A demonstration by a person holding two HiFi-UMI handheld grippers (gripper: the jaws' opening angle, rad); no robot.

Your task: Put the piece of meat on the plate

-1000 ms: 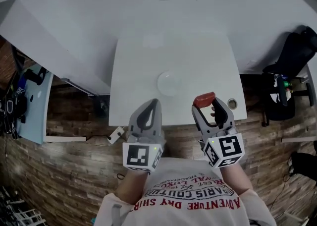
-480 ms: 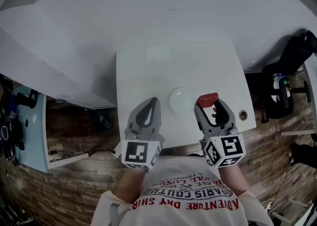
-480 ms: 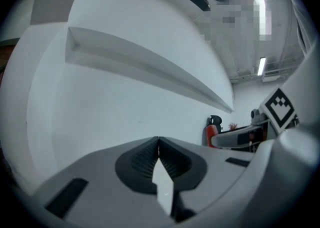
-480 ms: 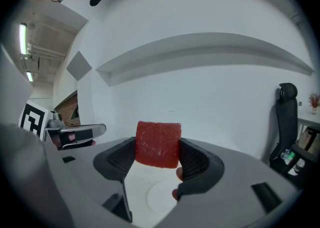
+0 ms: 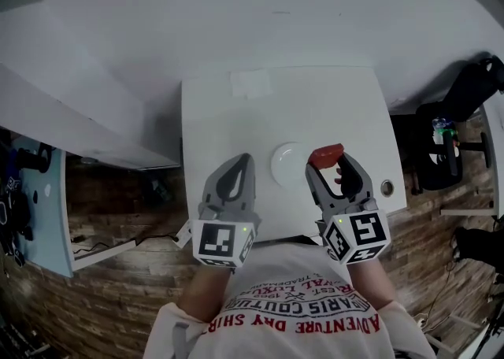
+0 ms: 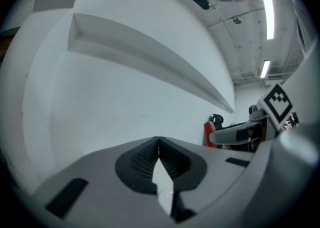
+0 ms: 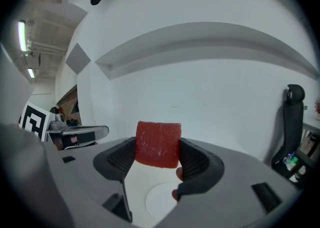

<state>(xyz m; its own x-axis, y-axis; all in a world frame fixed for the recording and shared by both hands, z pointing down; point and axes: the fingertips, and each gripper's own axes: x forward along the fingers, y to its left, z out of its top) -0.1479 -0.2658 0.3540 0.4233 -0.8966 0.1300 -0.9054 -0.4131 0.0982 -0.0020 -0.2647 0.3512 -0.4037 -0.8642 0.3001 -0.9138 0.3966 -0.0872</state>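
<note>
The red, block-shaped piece of meat (image 7: 158, 143) sits clamped between the dark ribbed pads of your right gripper (image 7: 158, 148), one jaw pressing on each of its flat sides. It is held upright and its top stands above the jaw tips. It is in the air, not on anything. From the head view the meat (image 5: 326, 154) shows at the tip of your right gripper (image 5: 327, 162), just beside the right edge of the small round white plate (image 5: 287, 165). In the right gripper view the plate (image 5: 287, 165) appears low between the jaws, under and a little past the meat; it has nothing on it.

The plate lies toward the near side of the square white table (image 5: 236, 113), between your two grippers. Your left gripper (image 5: 242, 162) hangs over the table's near edge, to the left of the plate and apart from it. In the left gripper view its jaws (image 6: 159, 144) are closed tip to tip with nothing between them, and your right gripper and the red meat show off to the side.

A small round fitting (image 5: 386, 186) sits in the table's near right corner. Wooden plank flooring (image 5: 102, 302) surrounds the table, and a black chair (image 5: 465, 90) stands off to the right.
</note>
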